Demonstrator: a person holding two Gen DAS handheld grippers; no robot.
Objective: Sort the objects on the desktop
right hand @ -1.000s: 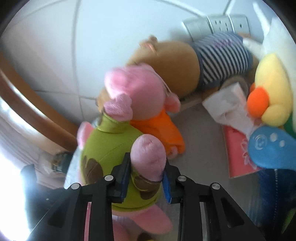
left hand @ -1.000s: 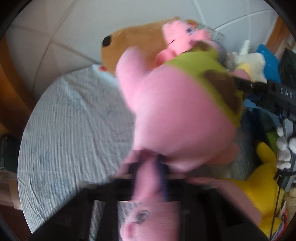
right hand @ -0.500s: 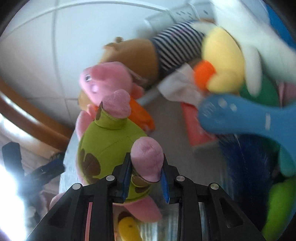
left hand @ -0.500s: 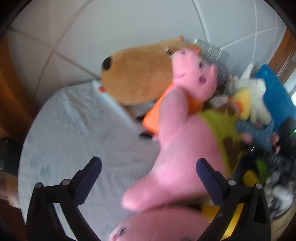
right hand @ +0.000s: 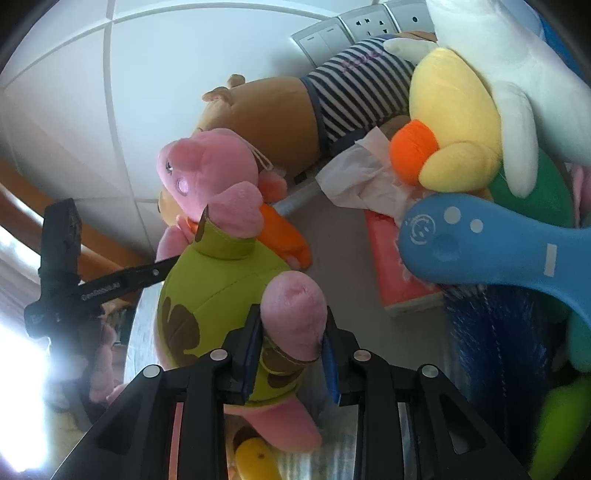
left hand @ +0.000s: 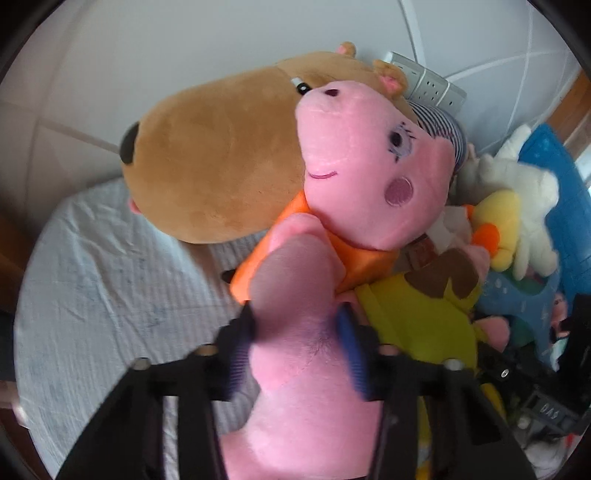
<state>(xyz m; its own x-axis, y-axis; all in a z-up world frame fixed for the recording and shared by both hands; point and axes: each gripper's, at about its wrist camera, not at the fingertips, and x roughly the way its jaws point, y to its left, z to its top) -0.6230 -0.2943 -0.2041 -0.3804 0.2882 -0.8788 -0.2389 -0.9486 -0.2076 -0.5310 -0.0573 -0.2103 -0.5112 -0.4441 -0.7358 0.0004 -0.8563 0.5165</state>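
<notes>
A pink star plush in green shorts with brown patches (right hand: 214, 280) hangs between both grippers, beside a pink pig plush in an orange dress (left hand: 369, 166). My left gripper (left hand: 295, 325) is closing on one thick pink limb (left hand: 303, 387) of the star plush, and its blue pads press into the limb. In the right wrist view my right gripper (right hand: 291, 326) holds another pink limb (right hand: 295, 314) of the same plush; its jaws are opening slightly but the pads still touch the limb. The pig (right hand: 210, 166) leans on a brown capybara plush (left hand: 221, 166).
The white striped tablecloth (left hand: 92, 277) shows at the left. To the right are a yellow duck plush (right hand: 454, 122), a blue toy (right hand: 480, 240), a pink tissue box (right hand: 399, 273) and wall sockets (right hand: 354, 26). The tiled wall stands close behind.
My left gripper let go of the star plush, stood wide open half a second ago, and has now closed on a limb of it again. The right gripper kept its hold.
</notes>
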